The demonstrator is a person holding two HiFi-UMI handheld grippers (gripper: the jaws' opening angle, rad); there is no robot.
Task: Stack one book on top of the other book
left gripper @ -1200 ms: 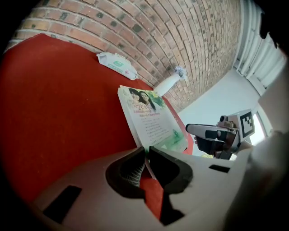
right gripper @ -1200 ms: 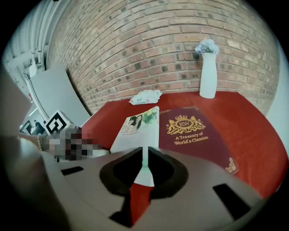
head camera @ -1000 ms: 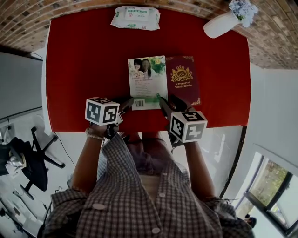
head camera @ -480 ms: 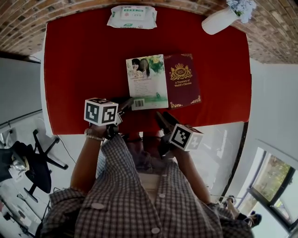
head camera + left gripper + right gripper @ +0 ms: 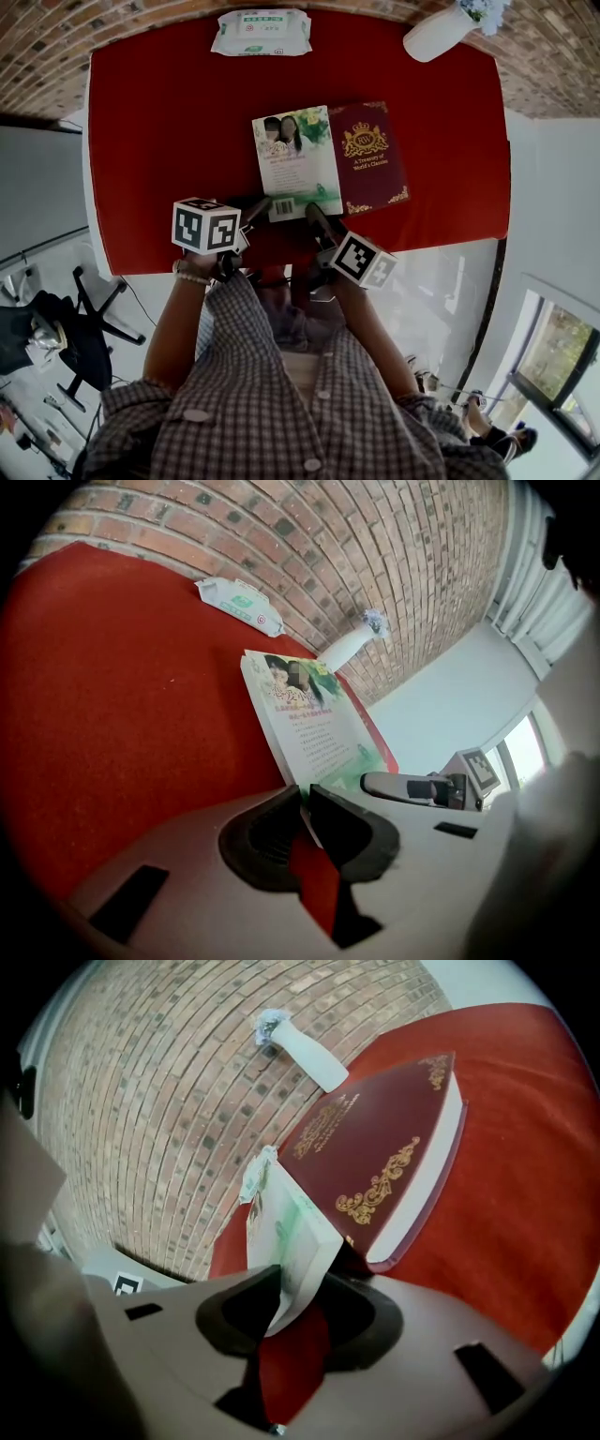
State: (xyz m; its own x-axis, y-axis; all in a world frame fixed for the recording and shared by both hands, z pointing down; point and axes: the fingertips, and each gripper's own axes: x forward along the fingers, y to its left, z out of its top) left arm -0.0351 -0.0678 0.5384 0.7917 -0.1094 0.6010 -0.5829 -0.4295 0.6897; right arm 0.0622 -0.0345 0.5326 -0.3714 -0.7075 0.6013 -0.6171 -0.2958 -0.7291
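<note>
A green-and-white paperback (image 5: 293,159) lies on the red table (image 5: 159,141), touching a maroon hardcover (image 5: 377,157) on its right. My left gripper (image 5: 261,206) is at the paperback's near left corner. In the left gripper view the jaws (image 5: 305,799) are nearly together, pinching that corner of the paperback (image 5: 314,724). My right gripper (image 5: 315,216) is at the near right corner. Its jaws (image 5: 300,1288) have just been closing and stand apart around the corner of the paperback (image 5: 292,1237), with a gap on one side. The hardcover (image 5: 375,1162) lies just beyond.
A pack of wet wipes (image 5: 261,31) lies at the table's far edge. A white vase with flowers (image 5: 439,33) stands at the far right corner before the brick wall. The table's near edge runs just under both grippers. An office chair (image 5: 80,328) stands on the floor at left.
The right gripper has rolled and moved down and left, from the maroon book's near edge to the paperback's near right corner. The left gripper has stayed put.
</note>
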